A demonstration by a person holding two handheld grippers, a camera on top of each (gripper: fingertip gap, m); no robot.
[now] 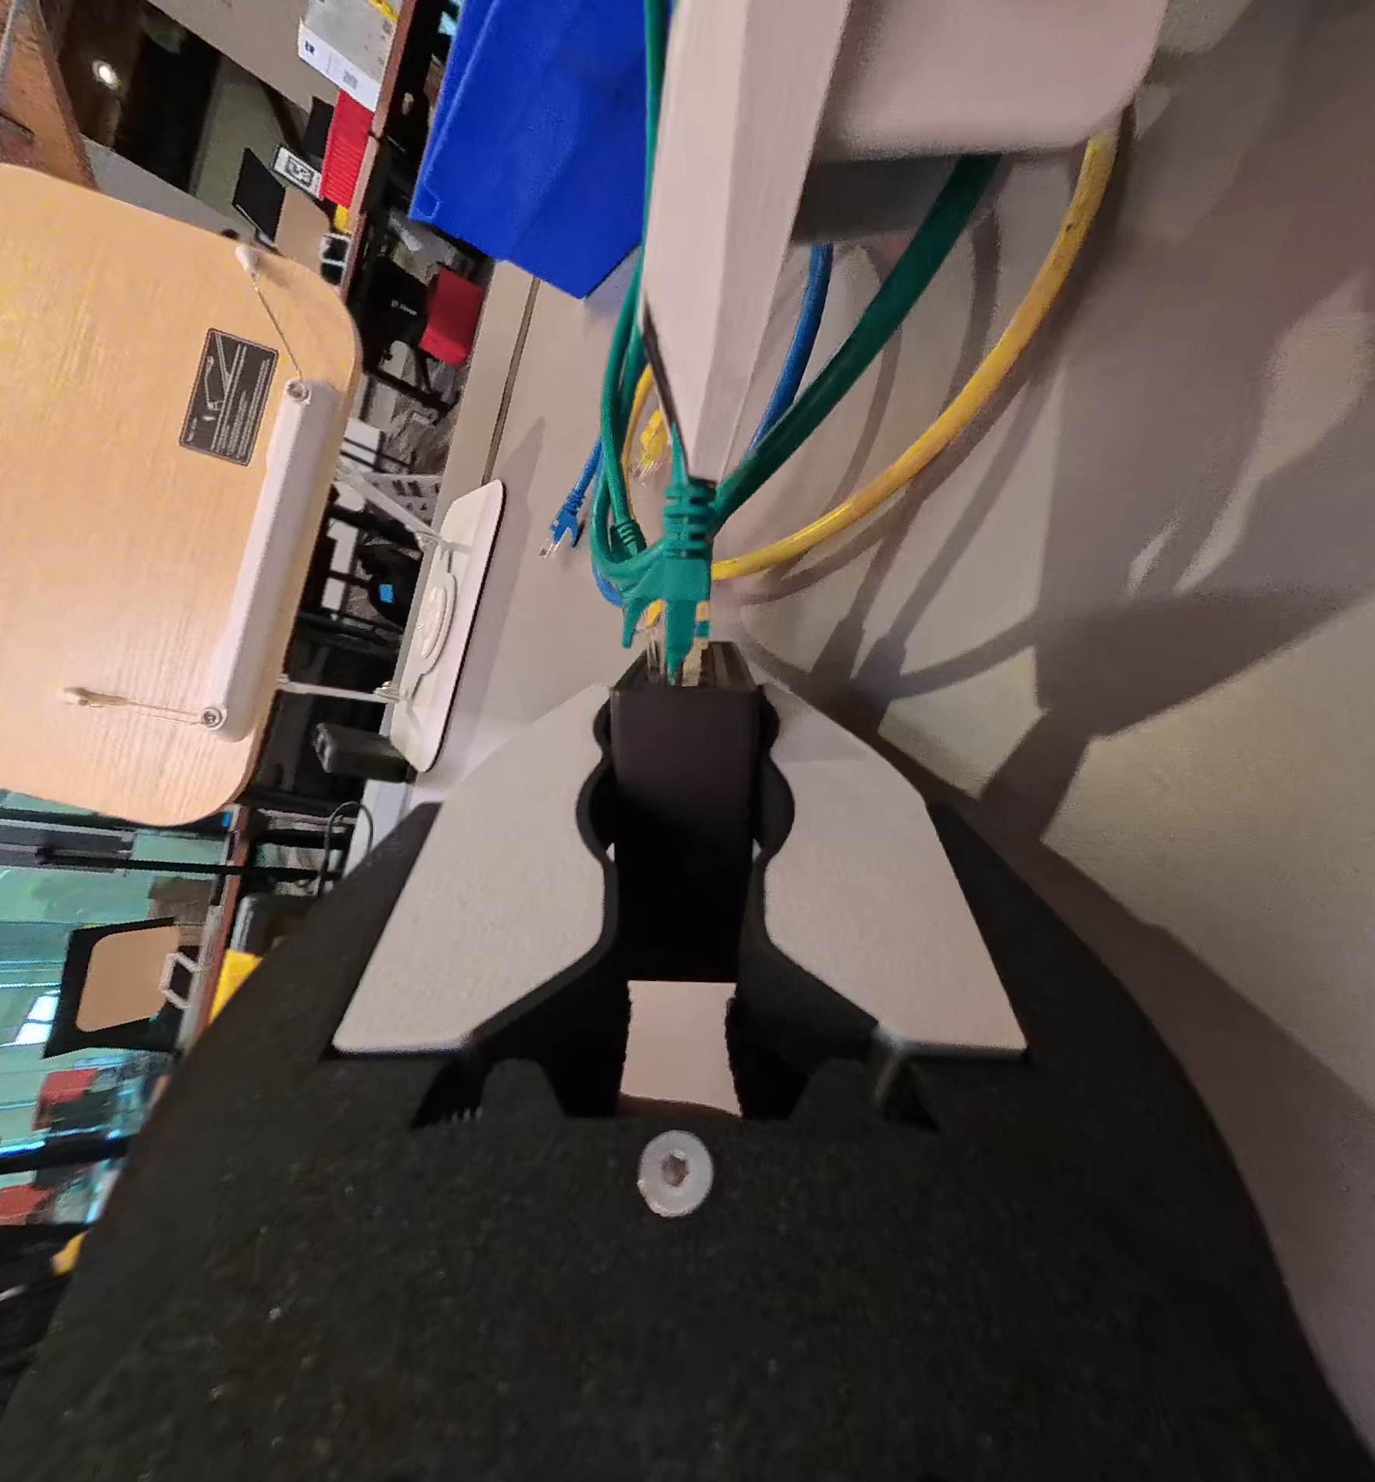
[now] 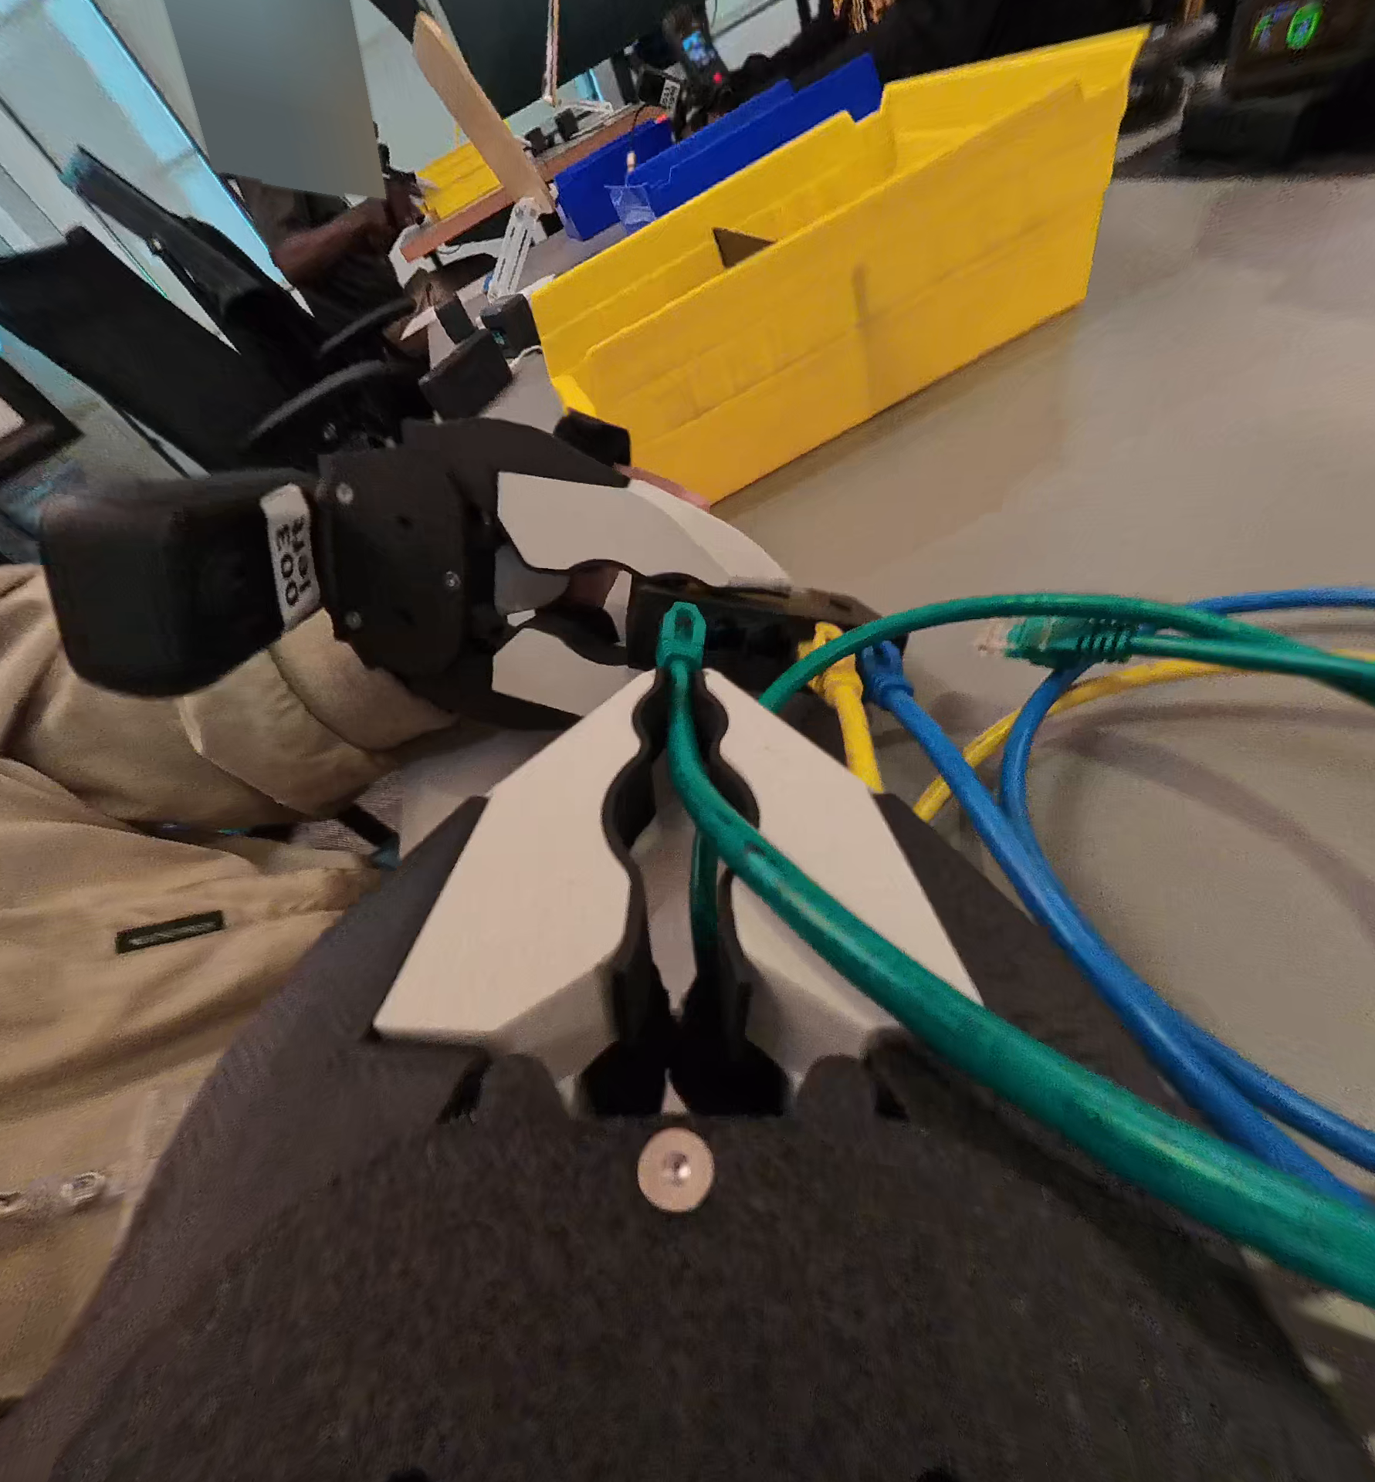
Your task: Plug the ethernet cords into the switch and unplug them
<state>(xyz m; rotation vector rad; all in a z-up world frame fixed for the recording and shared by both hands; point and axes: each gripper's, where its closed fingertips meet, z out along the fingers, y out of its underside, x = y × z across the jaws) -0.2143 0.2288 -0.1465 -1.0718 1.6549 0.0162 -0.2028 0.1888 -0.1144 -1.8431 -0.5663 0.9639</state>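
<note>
Right now my left gripper [image 1: 688,706] is clenched on the black switch [image 1: 684,770], and my right gripper [image 2: 680,682] is pinched around the green cord [image 2: 828,906] just behind its plug, which sits at a port of the switch on the grey table [image 2: 1149,401]. Only the right wrist view shows the yellow cord [image 2: 848,706] and blue cord [image 2: 908,714] seated beside it, a loose green plug [image 2: 1061,639] to the right, and the yellow bin [image 2: 828,321] far behind. Only the left view shows a wooden chair back [image 1: 106,481]; there my right gripper's white finger [image 1: 716,240] blocks part of the cords
</note>
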